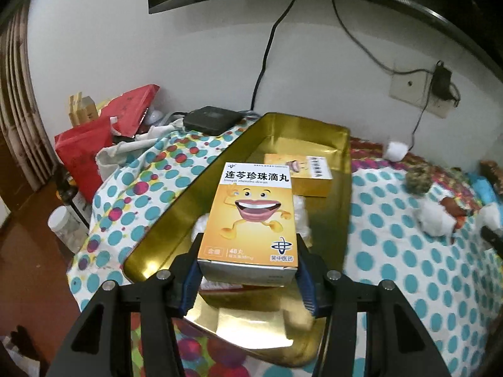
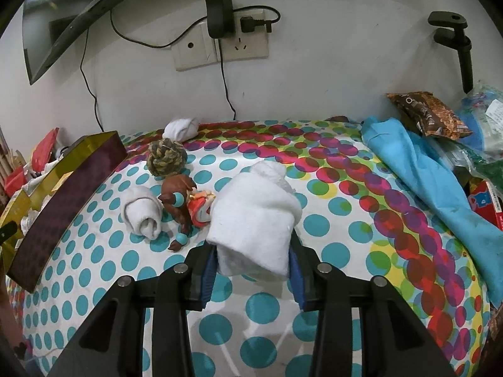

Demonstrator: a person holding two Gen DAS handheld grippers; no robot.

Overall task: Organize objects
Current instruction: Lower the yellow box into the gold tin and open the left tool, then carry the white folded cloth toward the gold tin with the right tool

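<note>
The left gripper (image 1: 250,270) had its jaws tight on a yellow box (image 1: 250,216) reading "48" and "lianqin zhenzhu diwan"; small print blurred. Past them lay a gold tin (image 1: 339,169). The right gripper (image 2: 253,270) held a white towel (image 2: 257,216) between loosening jaws.

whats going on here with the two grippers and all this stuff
A person is tidying with a gripper in each hand. The left gripper holds an orange medicine box over a gold tin that already has a matching box inside. The right gripper has a white towel between its jaws on the dotted cloth.
</note>
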